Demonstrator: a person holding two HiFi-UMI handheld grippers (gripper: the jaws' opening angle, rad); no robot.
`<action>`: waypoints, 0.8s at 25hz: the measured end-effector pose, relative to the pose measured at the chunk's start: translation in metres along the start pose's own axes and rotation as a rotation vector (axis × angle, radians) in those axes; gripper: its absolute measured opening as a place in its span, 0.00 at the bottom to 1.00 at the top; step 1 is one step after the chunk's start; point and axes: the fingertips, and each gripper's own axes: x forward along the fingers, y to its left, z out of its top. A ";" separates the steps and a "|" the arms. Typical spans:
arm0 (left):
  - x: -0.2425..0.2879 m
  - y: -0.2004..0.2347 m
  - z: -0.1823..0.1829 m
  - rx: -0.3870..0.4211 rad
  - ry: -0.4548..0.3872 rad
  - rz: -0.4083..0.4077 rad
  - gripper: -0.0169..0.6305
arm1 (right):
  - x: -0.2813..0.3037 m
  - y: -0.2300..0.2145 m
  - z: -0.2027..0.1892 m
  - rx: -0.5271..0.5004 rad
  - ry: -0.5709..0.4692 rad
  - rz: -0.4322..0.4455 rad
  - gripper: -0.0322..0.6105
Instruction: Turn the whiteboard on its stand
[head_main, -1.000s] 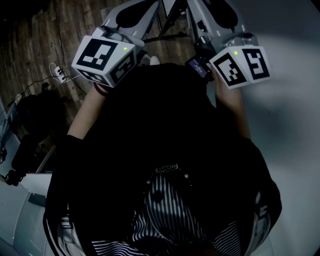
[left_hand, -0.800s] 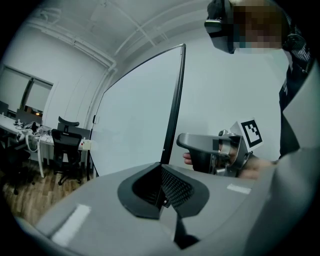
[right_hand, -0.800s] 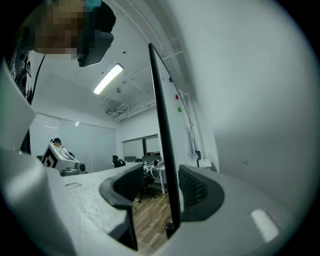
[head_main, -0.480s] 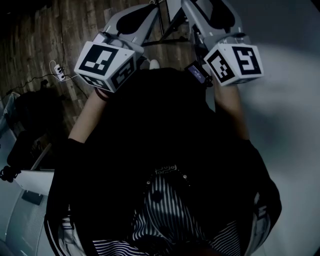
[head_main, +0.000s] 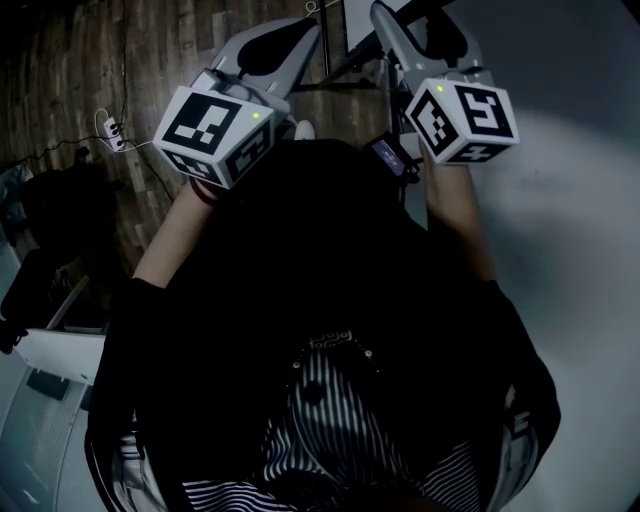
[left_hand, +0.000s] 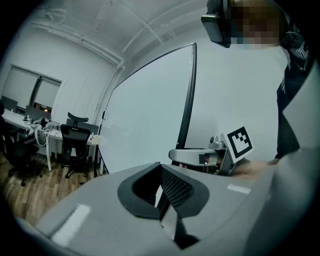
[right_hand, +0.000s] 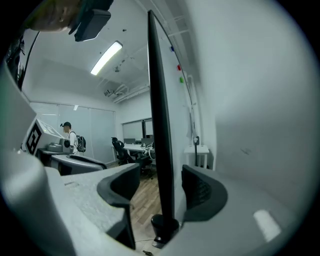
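The whiteboard stands upright on its stand, its black frame edge running top to bottom in the right gripper view. My right gripper is open and straddles that edge: the frame passes between the two pads with a gap on each side. Below them sits the stand's black foot. My left gripper is shut on nothing, held left of the board and pointing at it. In the head view both grippers, left and right, are raised in front of the person's chest.
Office chairs and desks stand left of the board on a wooden floor. A person with a backpack is at the back. A power strip lies on the floor at left, and pale furniture is at lower left.
In the head view both grippers have drifted slightly up and away from the chest, the right one also a little to the left.
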 end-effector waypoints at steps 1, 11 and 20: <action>0.000 0.002 0.001 -0.002 -0.001 0.005 0.03 | 0.002 -0.001 0.000 -0.006 0.006 -0.006 0.44; -0.004 0.023 -0.001 -0.029 -0.008 0.021 0.03 | 0.012 -0.012 0.000 -0.013 0.023 -0.069 0.22; -0.006 0.033 -0.004 -0.041 -0.012 0.000 0.03 | 0.013 -0.006 0.002 0.002 0.036 -0.117 0.20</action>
